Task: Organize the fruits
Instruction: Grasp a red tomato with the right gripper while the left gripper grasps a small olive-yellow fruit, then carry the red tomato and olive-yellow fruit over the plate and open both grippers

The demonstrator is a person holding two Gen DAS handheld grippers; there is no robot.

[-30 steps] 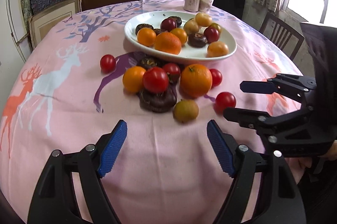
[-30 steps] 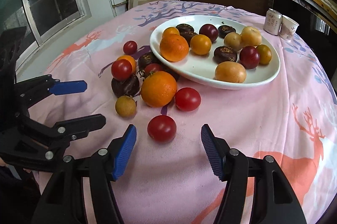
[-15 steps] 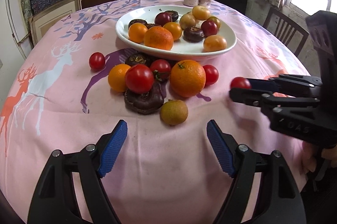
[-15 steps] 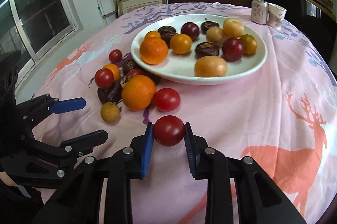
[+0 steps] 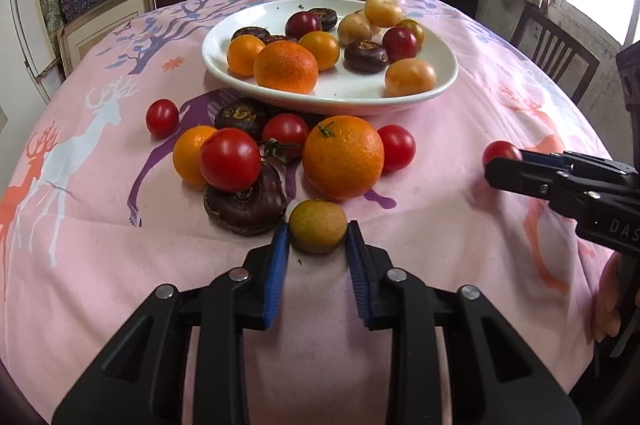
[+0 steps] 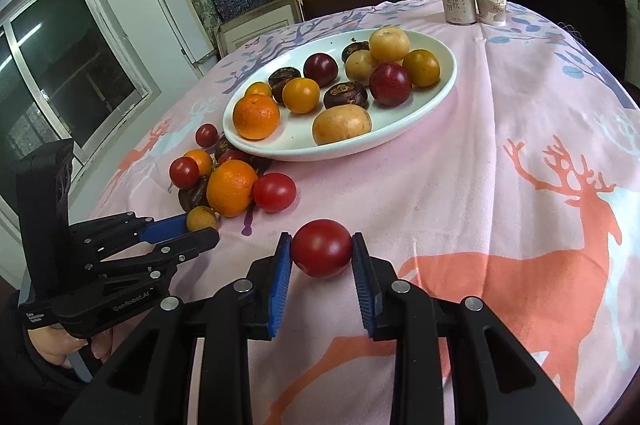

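**Both hand-held grippers closed on fruit at the near edge of the bench**

1. Left side of the bench (image 5: 100, 265): a pink cloth with deer and tree prints covers it. A lone small red tomato (image 5: 161, 117) lies apart from the rest, left of the loose pile.

2. Loose pile, in front of the plate: a small orange fruit (image 5: 188, 155) with a red tomato (image 5: 230, 160) against it, resting on top of a dark brown fruit (image 5: 244, 209). To their right stand a large orange (image 5: 343, 156) and, touching its right flank, another red tomato (image 5: 397, 147).

3. Left hand-held gripper (image 5: 318, 249): its blue pads press both sides of a small yellow-green fruit (image 5: 318, 231), which sits on the cloth just in front of the large orange and beside the dark brown fruit. The jaws are narrow, clamped on this fruit.

4. White plate (image 5: 448, 81): set behind the pile, it carries oranges, dark red plums, dark brown fruits and yellow fruits.

5. Right hand-held gripper (image 6: 322, 253): its pads grip a dark red tomato (image 6: 321, 248) from both sides, near the bench's front edge and well apart from the pile. In the left wrist view this gripper enters from the right with the tomato at its tips.

6. Far edge: a can (image 6: 458, 0) and a paper cup (image 6: 490, 2) stand side by side behind the plate.
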